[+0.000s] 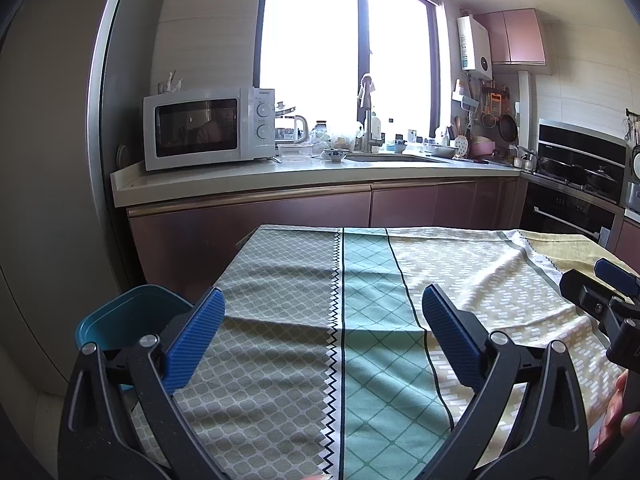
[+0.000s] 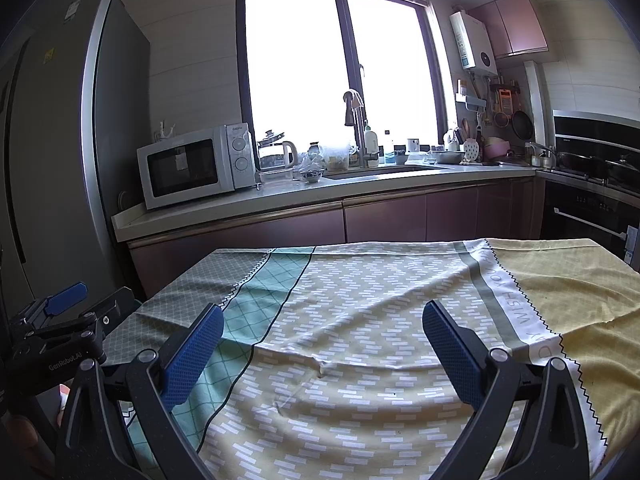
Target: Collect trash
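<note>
The teal bin [image 1: 132,316] beside the table is partly hidden behind the left gripper's [image 1: 322,320] finger [image 1: 196,336]; its contents cannot be seen. The window [image 2: 336,68] is overexposed. Items beneath the window on the counter [image 2: 280,196] are too small to identify.

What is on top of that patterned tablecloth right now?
Nothing lies on the tablecloth that shows: only its folds. The left gripper and right gripper hang open above it. The near edge is hidden behind the gripper frames.
</note>
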A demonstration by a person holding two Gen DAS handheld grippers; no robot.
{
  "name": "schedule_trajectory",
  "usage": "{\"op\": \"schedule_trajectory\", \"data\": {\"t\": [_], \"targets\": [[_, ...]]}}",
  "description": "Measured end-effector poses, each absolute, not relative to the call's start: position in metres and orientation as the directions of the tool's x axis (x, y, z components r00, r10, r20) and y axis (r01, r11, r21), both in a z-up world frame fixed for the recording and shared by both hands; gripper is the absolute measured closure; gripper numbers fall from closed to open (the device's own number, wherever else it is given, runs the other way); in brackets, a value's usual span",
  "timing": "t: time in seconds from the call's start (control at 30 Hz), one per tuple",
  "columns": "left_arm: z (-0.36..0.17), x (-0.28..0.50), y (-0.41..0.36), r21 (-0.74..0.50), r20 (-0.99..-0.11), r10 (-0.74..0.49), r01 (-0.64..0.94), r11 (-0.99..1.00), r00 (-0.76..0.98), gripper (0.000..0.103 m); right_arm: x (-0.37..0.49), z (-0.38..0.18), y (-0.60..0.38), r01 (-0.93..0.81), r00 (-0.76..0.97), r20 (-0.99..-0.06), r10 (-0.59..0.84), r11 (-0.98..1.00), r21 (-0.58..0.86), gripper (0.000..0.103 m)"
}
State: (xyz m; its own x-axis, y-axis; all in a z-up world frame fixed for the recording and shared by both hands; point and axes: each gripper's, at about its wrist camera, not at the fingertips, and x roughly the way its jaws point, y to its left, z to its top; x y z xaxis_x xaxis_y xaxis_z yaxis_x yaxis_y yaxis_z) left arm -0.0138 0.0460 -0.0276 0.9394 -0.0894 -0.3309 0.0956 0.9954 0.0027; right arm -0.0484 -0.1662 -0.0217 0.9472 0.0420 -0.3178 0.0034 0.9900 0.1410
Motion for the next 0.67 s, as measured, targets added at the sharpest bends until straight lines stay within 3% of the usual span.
{"op": "schedule_trajectory", "data": {"t": [0.33, 0.5, 0.67], "targets": [[-0.03, -0.005, 0.04, 0.015, -0.346, -0.098, 0.11, 0.994, 0.933, 0.006, -0.046, -0.024, -0.17, 0.004, 0.945, -0.324, 0.044, 0.99, 0.144, 0.007], [-0.038, 0.024, 0.039, -0.008, -0.453, -0.11, 0.119, 0.993, 0.885, 0.006, -0.039, -0.028, -0.185, 0.017, 0.934, -0.356, 0.037, 0.989, 0.146, 0.007], [-0.058, 0.08, 0.038, -0.002, -0.594, -0.076, 0.093, 0.996, 0.801, 0.006, -0.016, -0.037, -0.227, 0.084, 0.891, -0.454, -0.016, 0.988, 0.129, 0.007]]}}
